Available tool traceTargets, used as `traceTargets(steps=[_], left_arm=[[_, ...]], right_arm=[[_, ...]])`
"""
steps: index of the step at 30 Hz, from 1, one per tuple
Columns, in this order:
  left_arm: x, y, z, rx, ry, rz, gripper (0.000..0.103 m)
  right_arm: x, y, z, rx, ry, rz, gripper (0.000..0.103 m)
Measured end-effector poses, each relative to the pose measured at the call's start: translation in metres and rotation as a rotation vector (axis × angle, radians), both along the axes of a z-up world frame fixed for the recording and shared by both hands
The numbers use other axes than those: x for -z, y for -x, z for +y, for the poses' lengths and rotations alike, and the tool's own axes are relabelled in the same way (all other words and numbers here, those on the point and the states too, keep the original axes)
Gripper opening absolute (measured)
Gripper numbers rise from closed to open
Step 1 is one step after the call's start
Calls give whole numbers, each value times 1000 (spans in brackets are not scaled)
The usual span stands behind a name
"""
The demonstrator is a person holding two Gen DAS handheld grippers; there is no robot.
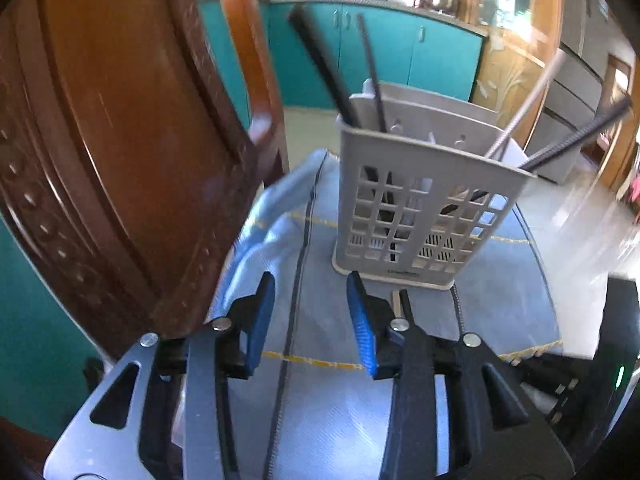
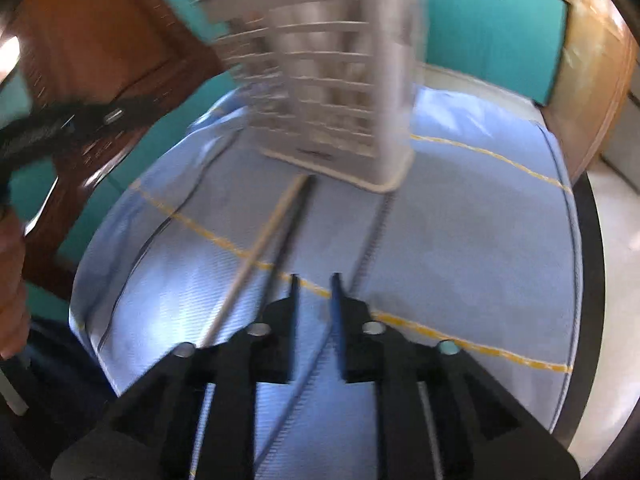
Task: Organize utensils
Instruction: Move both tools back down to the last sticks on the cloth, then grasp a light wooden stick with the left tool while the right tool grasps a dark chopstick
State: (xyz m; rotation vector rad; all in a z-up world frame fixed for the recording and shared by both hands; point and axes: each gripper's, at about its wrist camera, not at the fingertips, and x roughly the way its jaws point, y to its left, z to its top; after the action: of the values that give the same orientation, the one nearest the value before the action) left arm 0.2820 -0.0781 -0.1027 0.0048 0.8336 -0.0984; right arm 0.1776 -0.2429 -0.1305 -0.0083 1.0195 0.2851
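Utensils are lying and standing in two places — some on the blue cloth (image 1: 500, 304), some already in the grey basket (image 1: 416, 216); going left to right in the left wrist view, a wooden chair (image 1: 132, 152) is filling the left side; the left gripper (image 1: 312, 316) is hovering over the cloth with its blue pads (image 1: 260, 320) spread and nothing between them; a dark, thin utensil (image 1: 292, 320) is running along the cloth between those pads, not touched as far as one can tell; the basket is standing upright on the cloth just beyond, with black handles (image 1: 320, 60) leaning out on its left and a silver handle (image 1: 528, 100) leaning right. In the blurred right wrist view, a person's hand (image 2: 12, 280) is showing at the left edge; a pale stick (image 2: 256, 252) and a black one (image 2: 292, 224) are lying side by side on the cloth, pointing toward the basket; the right gripper (image 2: 314, 284) is sitting beside them, jaws slightly apart — gripping nothing.
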Motion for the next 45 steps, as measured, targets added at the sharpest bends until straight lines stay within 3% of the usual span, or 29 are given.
traceTargets(steps=[3,7,8,11,17,23,27,31,37,42,45], left_arm=[[6,-5,-1,-11,16,32,40],[13,-5,-6,-15,-30,33,41],[14,-5,-7,-15,-40,30,42],[16,-3,-7,-16,-72,19,44],[20,0,-6,-8,-91,25,45],[26,3,-16,19,-108,32,48],[32,4,-30,50,-135,45,50],[42,5,-43,86,-161,75,50],[57,9,-59,126,-217,98,52],[77,9,-69,186,-151,202,54],[82,11,-75,198,-158,198,54]], right_arm=[[4,-3,21,-42,40,-6,26],[14,-13,35,-34,98,-15,26],[14,-15,36,-26,106,-19,22],[14,-18,29,18,65,14,8],[13,-14,-12,114,-20,100,6],[14,-3,-54,255,-94,131,6],[6,-5,-67,311,-121,90,10],[-4,-3,-73,329,-110,57,20],[-7,2,-77,330,-96,56,23],[-4,0,-76,339,-98,57,31],[-4,0,-75,331,-93,57,31]])
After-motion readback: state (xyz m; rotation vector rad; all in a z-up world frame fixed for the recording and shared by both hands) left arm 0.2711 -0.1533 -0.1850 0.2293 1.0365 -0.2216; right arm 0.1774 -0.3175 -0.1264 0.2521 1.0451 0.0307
